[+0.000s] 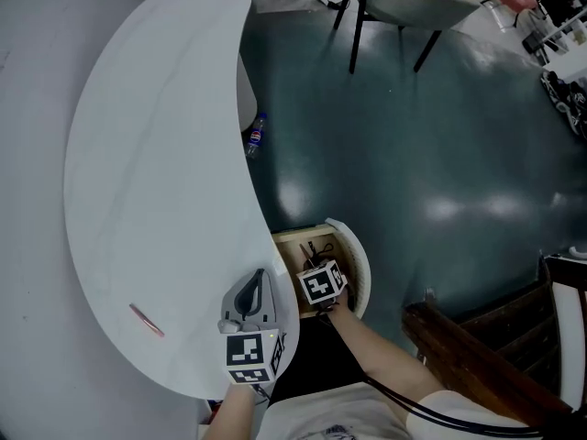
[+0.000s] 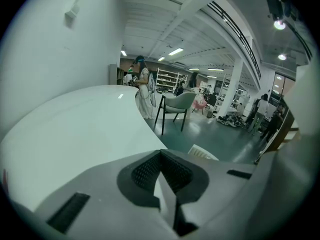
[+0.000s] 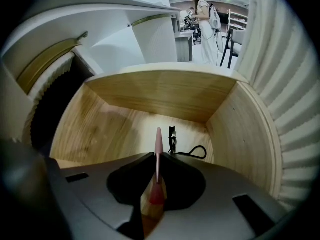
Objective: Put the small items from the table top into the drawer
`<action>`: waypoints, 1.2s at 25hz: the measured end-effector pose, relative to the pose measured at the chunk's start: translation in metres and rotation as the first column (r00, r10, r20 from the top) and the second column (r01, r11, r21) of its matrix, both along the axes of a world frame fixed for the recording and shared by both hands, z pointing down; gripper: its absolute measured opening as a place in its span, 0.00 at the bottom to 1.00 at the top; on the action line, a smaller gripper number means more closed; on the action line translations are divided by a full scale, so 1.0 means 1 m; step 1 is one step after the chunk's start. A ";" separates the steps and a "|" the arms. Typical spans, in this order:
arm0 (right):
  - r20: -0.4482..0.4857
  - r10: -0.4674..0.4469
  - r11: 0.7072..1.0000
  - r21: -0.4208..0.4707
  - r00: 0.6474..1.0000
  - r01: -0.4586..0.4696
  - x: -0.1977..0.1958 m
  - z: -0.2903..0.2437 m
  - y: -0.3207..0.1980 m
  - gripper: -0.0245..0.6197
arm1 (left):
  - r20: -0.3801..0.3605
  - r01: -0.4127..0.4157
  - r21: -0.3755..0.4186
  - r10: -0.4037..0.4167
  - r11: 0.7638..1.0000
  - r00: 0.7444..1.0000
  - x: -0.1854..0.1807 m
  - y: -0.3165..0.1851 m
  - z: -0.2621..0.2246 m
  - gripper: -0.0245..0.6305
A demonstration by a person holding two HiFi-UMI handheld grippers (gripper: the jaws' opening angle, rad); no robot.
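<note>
Pink stick (image 3: 158, 139) clamped in right hand-held gripper (image 3: 156, 179) over drawer (image 3: 160, 94), left hand-held gripper (image 2: 165, 194) closed, empty

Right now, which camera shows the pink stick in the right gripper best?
The right gripper view: the pink stick stands clamped between its fingers, over the drawer. In the head view the gripper's cube hides it; the left gripper view misses it.

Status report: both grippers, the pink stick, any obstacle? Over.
Left gripper shut, empty, at table edge. Right gripper shut on pink stick, inside open drawer. Black cord on drawer floor ahead. Second pink stick on table.
</note>
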State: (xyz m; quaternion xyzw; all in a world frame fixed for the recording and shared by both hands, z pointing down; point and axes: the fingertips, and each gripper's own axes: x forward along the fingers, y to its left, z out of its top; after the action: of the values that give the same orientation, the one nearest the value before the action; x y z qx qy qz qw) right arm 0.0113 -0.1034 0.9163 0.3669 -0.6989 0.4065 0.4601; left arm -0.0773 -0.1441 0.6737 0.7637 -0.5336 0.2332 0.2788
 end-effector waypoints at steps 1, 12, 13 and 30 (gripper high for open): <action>-0.001 0.000 1.000 0.000 1.000 0.000 0.000 0.000 0.000 0.13 | 0.000 0.005 0.000 -0.005 1.000 1.000 -0.001 0.001 -0.001 0.06; 0.007 -0.003 1.000 -0.006 1.000 0.003 0.000 -0.009 0.005 0.13 | 0.027 0.062 0.010 -0.062 0.998 0.998 -0.020 0.023 -0.014 0.06; 0.013 -0.003 1.000 0.001 1.000 0.003 -0.001 -0.012 0.005 0.13 | 0.028 0.067 0.014 -0.068 0.998 0.997 -0.021 0.024 -0.016 0.06; 0.141 0.005 0.989 0.149 0.990 -0.026 0.005 -0.106 0.008 0.13 | 0.032 0.100 0.110 -0.104 0.989 0.994 -0.003 0.051 -0.064 0.06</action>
State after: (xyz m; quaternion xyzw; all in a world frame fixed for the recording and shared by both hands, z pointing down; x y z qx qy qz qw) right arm 0.0160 -0.0953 0.8102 0.3763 -0.7554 0.3811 0.3775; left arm -0.0800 -0.0927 0.6102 0.7449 -0.5889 0.2036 0.2387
